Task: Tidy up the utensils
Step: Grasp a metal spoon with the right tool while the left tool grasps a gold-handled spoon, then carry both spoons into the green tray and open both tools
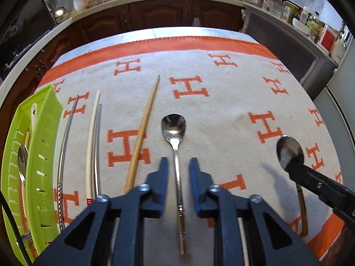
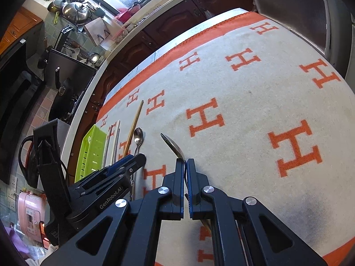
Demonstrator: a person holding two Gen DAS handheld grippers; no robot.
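Near the cloth's [image 1: 221, 115] front edge, the left gripper [image 1: 178, 166] straddles a silver spoon's [image 1: 175, 137] handle, fingers narrow but not touching; the right gripper [image 2: 185, 163] clamps a wooden-handled spoon [image 2: 172, 143]; chopsticks [image 1: 142, 130] lie beside a green tray [image 1: 42, 133] at the left edge.

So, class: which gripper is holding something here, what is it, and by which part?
The right gripper is shut on the wooden-handled spoon, at the neck just below the bowl. The left gripper straddles the silver spoon's handle, jaws not gripping.
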